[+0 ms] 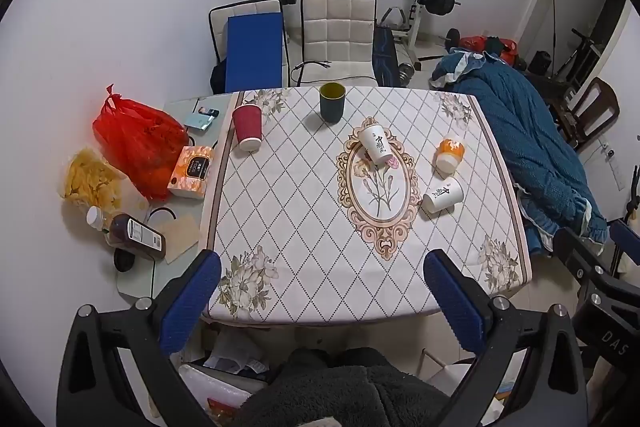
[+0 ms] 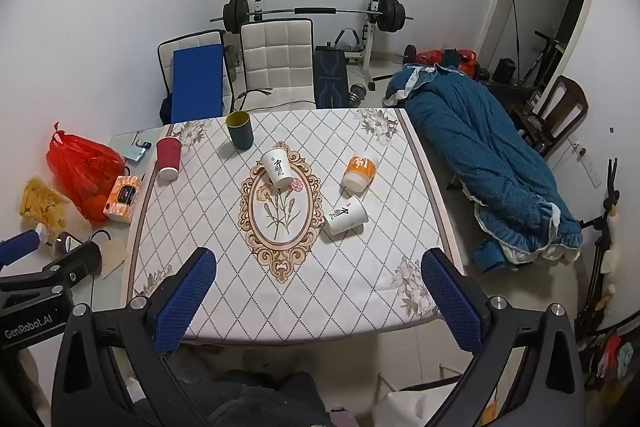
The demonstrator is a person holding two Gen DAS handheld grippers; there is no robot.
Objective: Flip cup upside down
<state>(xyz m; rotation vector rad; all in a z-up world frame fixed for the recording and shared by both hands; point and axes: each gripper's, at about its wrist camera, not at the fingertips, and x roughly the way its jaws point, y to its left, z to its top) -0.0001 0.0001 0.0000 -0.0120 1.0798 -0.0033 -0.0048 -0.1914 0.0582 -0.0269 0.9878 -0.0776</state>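
Several cups stand on the patterned tablecloth [image 1: 296, 211]. A dark green cup [image 1: 332, 102] stands upright, mouth up, at the far edge. A red paper cup [image 1: 247, 127], a white printed cup [image 1: 375, 145], an orange cup [image 1: 451, 154] and a second white cup [image 1: 443, 194] stand upside down. The right wrist view shows the same green cup [image 2: 239, 129], red cup [image 2: 168, 158], white cup [image 2: 277, 167], orange cup [image 2: 359, 173] and second white cup [image 2: 346, 215]. My left gripper [image 1: 322, 301] and right gripper [image 2: 320, 301] are open and empty, held above the table's near edge.
A red plastic bag [image 1: 140, 143], tissue pack [image 1: 192, 172], bag of chips [image 1: 92, 179] and brown bottle [image 1: 134, 235] lie on the glass table left of the cloth. A blue quilt [image 1: 532, 155] lies at the right. Two chairs [image 1: 338, 35] stand behind the table.
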